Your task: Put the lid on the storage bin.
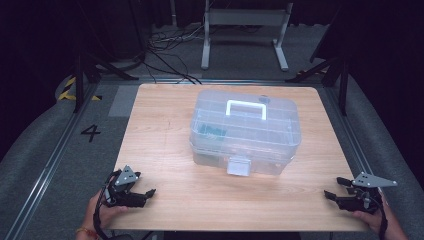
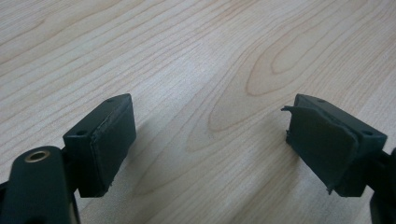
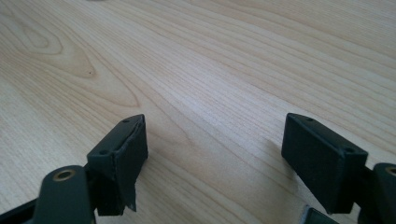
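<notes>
Waiting at the table edge: we hold both tongs low at the near corners of the wooden table (image 1: 165,195), with the work not yet begun.
Progress: the clear plastic box (image 1: 245,132) sits shut, lid down, its white latch (image 1: 238,166) closed at the front and its white handle (image 1: 246,107) lying flat on top; by our reading every step is still ahead.
Left tongs (image 1: 151,192): jaws apart, nothing between them; the left gripper view shows bare wood between the pads (image 2: 112,140).
Right tongs (image 1: 332,189): jaws apart too, empty, bare wood grain ahead of them in the right gripper view.
Box and tongs: the box stands at the middle of the table, well apart from both tongs, farther from us and between the two, its latch facing our side.
Contents: something dark green shows through the lid at the left; we cannot tell what.
</notes>
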`<action>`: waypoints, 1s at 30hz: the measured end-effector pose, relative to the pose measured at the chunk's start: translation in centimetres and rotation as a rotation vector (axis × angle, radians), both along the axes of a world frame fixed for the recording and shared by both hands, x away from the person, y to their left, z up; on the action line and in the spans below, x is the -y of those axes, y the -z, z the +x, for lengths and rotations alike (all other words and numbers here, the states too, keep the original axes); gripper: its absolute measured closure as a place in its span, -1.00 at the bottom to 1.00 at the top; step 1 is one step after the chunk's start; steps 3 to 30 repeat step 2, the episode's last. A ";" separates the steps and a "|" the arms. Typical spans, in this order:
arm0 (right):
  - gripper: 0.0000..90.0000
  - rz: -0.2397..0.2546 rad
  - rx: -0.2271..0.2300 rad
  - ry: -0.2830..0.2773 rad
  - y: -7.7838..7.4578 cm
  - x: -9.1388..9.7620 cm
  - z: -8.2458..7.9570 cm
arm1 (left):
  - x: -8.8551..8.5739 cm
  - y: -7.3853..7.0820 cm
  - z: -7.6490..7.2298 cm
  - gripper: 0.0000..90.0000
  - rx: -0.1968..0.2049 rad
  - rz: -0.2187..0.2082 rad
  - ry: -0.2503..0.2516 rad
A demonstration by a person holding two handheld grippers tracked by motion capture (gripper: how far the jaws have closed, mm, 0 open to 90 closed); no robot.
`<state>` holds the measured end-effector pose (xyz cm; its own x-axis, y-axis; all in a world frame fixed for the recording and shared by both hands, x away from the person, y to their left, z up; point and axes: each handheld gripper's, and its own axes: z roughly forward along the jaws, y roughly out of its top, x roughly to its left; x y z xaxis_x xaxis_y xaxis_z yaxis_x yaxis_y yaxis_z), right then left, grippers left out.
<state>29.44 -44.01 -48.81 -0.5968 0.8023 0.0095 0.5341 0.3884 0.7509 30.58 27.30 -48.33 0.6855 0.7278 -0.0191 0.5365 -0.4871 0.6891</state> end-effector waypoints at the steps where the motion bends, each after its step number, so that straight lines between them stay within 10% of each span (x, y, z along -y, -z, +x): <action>1: -0.49 -0.001 0.001 -0.001 0.0 0.0 0.0 | 0.0 0.0 0.0 -0.65 0.001 0.002 0.002; 30: -0.49 0.000 0.000 0.000 0.0 0.0 0.0 | 0.0 0.0 0.0 -0.65 0.001 0.002 0.002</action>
